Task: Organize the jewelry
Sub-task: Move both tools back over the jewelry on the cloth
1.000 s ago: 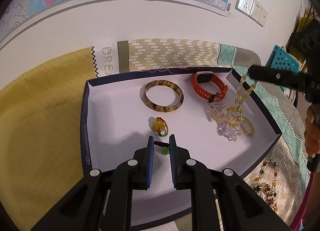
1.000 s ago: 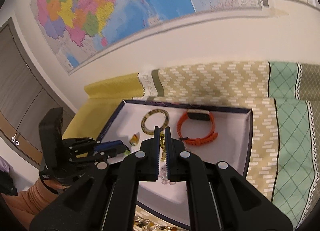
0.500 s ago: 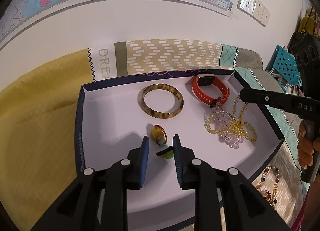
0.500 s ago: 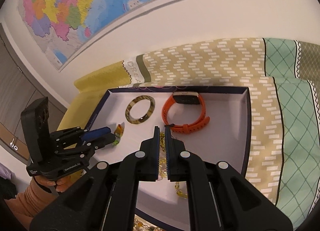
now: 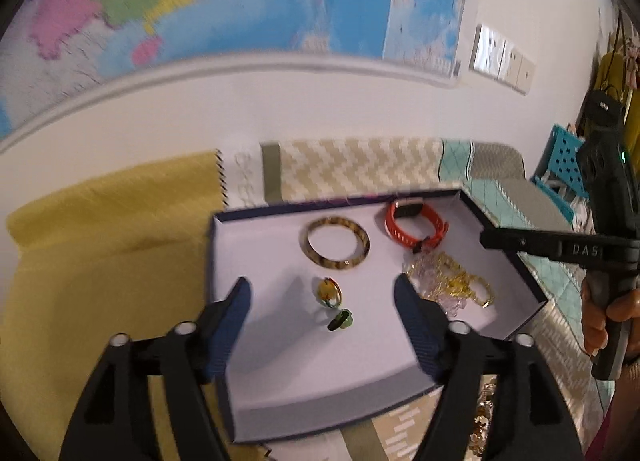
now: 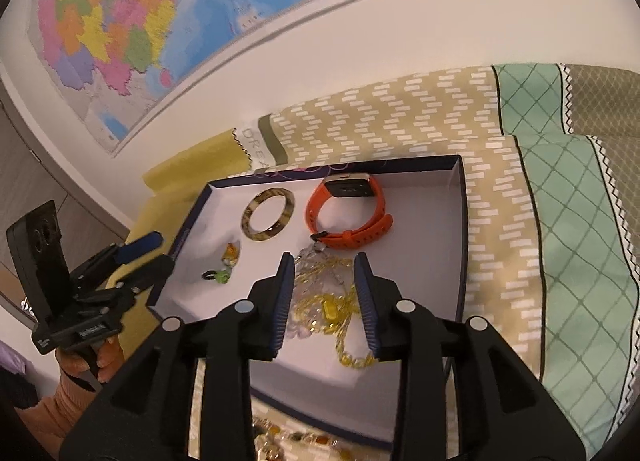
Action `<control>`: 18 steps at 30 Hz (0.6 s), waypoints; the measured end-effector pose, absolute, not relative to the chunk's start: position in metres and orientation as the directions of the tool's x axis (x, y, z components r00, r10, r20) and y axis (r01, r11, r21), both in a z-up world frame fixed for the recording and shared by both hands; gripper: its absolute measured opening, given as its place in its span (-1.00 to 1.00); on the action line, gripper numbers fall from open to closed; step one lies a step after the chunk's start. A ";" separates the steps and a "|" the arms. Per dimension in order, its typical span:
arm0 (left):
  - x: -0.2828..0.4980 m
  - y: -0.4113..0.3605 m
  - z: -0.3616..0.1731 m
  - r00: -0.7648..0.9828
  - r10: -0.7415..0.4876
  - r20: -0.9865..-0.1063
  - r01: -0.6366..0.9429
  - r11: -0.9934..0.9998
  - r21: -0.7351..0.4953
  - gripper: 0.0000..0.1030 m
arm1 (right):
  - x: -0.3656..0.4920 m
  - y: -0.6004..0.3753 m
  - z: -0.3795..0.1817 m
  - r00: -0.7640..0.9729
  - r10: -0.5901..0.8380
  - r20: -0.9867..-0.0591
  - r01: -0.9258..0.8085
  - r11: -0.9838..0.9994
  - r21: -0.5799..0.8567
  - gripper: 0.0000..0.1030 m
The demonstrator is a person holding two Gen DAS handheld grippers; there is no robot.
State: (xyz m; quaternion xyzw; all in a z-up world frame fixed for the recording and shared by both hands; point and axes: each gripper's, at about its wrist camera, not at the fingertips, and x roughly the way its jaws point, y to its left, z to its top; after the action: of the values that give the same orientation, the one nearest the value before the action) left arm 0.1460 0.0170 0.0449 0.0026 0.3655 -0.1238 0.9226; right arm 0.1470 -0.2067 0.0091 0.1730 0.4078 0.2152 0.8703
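both tools open over box (image 5: 224, 301) holding bangle (image 5: 338, 245).

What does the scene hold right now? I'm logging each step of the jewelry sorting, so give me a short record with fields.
container: shallow box on patterned cloth
in box: tortoiseshell bangle; orange watch; yellow chain pile; amber ring; green ring
outside box: beaded strand at near edge
left gripper: fingers just opened wide, nothing between them, above the rings
right gripper: fingers just opening, chain lying loose between them
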 end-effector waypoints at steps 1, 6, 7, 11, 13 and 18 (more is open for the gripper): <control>0.137 0.020 0.052 0.723 -0.219 -0.656 0.224 0.971 -0.079 0.46 | 0.140 -0.208 0.013 0.584 0.517 -0.625 -0.242 0.847 0.474 -0.35; 0.100 0.031 0.071 0.775 -0.229 -0.589 0.215 0.972 -0.095 0.61 | 0.101 -0.204 0.032 0.618 0.525 -0.585 -0.305 0.846 0.437 -0.26; 0.094 0.032 0.072 0.780 -0.232 -0.581 0.214 0.972 -0.101 0.62 | 0.089 -0.201 0.035 0.622 0.526 -0.580 -0.325 0.848 0.420 -0.22; 0.066 0.033 0.067 0.779 -0.253 -0.573 0.232 0.966 -0.110 0.62 | 0.047 -0.191 0.034 0.606 0.530 -0.593 -0.388 0.848 0.362 -0.20; 0.057 0.035 0.062 0.767 -0.261 -0.585 0.235 0.964 -0.122 0.62 | 0.028 -0.185 0.028 0.597 0.519 -0.613 -0.401 0.854 0.333 -0.20; 0.038 0.038 0.043 0.737 -0.287 -0.612 0.230 0.958 -0.172 0.62 | -0.006 -0.175 0.005 0.570 0.482 -0.666 -0.402 0.870 0.286 -0.20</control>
State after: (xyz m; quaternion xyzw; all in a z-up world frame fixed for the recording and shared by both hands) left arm 0.0377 0.0384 0.0433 -0.0424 0.3347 -0.1388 0.9311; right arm -0.0059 -0.1754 0.0051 0.0511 0.3909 0.2497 0.8845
